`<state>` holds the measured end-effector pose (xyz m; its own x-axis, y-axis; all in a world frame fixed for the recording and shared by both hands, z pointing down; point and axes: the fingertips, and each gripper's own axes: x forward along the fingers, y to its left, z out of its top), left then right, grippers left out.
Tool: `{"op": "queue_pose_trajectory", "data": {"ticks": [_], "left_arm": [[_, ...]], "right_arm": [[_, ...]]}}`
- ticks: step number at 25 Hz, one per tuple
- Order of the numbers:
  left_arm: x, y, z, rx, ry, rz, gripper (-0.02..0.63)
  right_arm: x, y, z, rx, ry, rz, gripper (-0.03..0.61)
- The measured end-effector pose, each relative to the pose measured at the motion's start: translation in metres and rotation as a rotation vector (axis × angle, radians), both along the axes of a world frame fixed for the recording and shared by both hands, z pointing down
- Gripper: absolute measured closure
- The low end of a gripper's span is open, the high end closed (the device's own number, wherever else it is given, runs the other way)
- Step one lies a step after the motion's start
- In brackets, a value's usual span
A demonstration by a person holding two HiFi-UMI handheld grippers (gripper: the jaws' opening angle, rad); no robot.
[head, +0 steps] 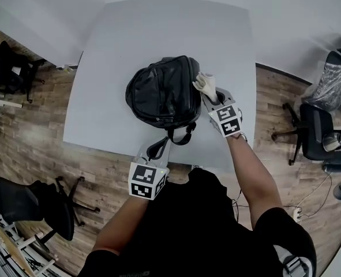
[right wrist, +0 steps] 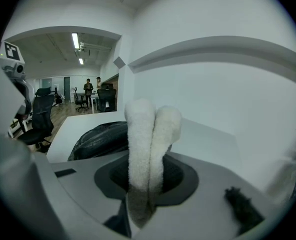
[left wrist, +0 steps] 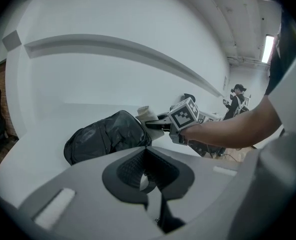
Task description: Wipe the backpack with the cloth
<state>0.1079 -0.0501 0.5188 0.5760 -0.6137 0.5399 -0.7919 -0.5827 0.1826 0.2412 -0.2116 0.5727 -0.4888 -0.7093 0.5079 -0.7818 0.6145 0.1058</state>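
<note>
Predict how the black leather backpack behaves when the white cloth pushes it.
The creased black backpack will probably dent, not resist. Slumped, it seems unlikely to tip. It might slide on the white table, though the left tongs pinching its strap should hold it.

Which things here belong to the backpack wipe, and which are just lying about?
Job:
- backpack
- strap, clamped in left gripper
- cloth, clamped in right gripper
- table under it

Lying about:
- office chairs on the wood floor
</note>
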Motion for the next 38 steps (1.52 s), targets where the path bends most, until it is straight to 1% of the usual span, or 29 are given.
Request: {"op": "queue_pose_trajectory", "data": {"ticks": [11,17,22,31,38], "left_arm": [[-0.017,0.001,-0.009,0.027,0.008,0.091,0.607],[-0.030,0.004,-0.008,0.026,0.017,0.133,0.607],[-0.034,0.002,-0.013,0.043,0.027,0.173,0.607],[-0.044,0.006,-0.016,0.056,0.048,0.217,0.607],[-0.060,0.009,-0.020,0.068,0.064,0.238,0.606]], "right_arm": [[0.003,0.036,-0.001,-0.015,-0.014,0.125,0.485],[0.001,0.059,-0.002,-0.026,-0.022,0.194,0.485],[-0.003,0.072,-0.002,-0.025,-0.021,0.227,0.485],[-0.011,0.089,-0.005,-0.022,-0.016,0.280,0.485],[-0.022,0.102,-0.015,-0.013,-0.053,0.334,0.485]]}}
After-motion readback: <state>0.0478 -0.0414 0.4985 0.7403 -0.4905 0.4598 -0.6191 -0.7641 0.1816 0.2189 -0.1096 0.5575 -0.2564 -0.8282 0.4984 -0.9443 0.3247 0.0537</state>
